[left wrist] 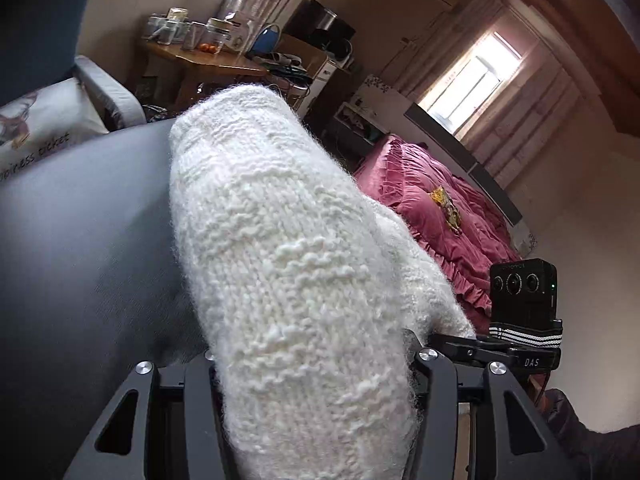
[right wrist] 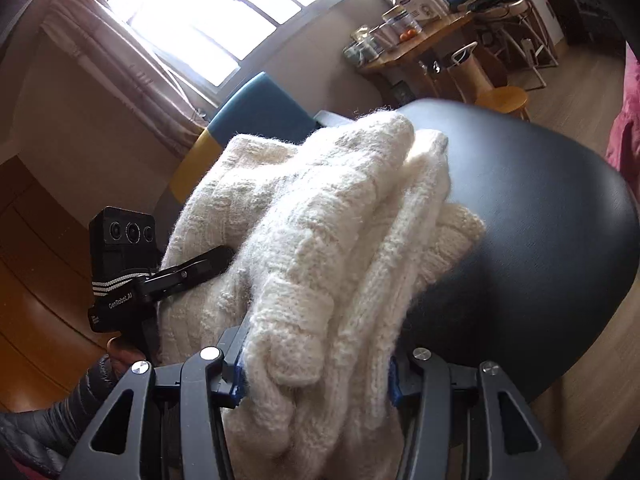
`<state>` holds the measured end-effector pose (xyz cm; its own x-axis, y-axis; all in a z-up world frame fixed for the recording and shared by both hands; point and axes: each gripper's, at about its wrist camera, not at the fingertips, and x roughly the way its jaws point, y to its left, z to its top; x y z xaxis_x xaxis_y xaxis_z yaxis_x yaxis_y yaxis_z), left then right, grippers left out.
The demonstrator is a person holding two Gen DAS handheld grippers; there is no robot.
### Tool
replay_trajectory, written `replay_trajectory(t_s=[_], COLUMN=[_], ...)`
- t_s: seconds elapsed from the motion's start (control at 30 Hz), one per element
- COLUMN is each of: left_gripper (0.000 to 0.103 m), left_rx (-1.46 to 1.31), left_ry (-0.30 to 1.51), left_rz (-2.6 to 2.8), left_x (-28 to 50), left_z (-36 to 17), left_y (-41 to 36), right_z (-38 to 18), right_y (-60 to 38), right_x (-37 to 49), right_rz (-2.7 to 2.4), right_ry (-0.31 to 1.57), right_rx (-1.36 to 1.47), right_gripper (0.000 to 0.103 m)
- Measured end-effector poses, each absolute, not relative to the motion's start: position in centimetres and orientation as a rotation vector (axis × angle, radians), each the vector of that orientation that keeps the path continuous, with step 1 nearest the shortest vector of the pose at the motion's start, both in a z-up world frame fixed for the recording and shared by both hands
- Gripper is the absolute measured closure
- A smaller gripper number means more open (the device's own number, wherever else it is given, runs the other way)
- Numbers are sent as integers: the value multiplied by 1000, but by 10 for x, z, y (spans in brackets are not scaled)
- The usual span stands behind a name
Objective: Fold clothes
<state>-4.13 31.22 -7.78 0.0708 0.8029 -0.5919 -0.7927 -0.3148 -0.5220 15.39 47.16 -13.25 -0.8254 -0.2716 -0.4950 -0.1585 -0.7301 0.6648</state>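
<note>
Left gripper (left wrist: 314,364) and right gripper (right wrist: 316,376) each clamp the folded white knit sweater (right wrist: 320,216) over the dark table (right wrist: 540,220).

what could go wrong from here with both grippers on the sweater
1. The white knit sweater is bunched in thick layers between both sets of jaws, so the fold may come out lumpy or uneven.
2. It lies near the edge of the round black table; a pull might drag it off.
3. Fuzzy yarn could snag in the jaws.

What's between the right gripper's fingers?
A thick bunch of the white sweater fills the gap between the right gripper's fingers, seen in the right wrist view.
</note>
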Motion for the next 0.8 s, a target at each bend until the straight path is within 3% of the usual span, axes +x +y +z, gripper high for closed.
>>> replay_trajectory(t_s=[0.23,0.4,0.53,0.67,0.8], left_gripper=[47,37,8,6,7], left_rx=[-1012,-1164,-1257,-1277,-1194], left_ry=[96,258,144,67,64], left_rz=[1559,1605,1618,1653,1779], left_x=[-64,-83,-101,-104,-103], left_z=[-79,-133,-162,-161,-140], left_y=[407,446,426,401,374], right_z=[-168,-193,-194,-196,-160], right_y=[506,530,532,533,518], right_x=[160,164,165,165,173], right_rz=[-2798,-2852,-2857,-2863,-2996], right_ry=[-1152,-1168,-1187,-1205,-974], right_rx=[1063,1181,1125,1070,1047], right_gripper=[52,51,50,46,46])
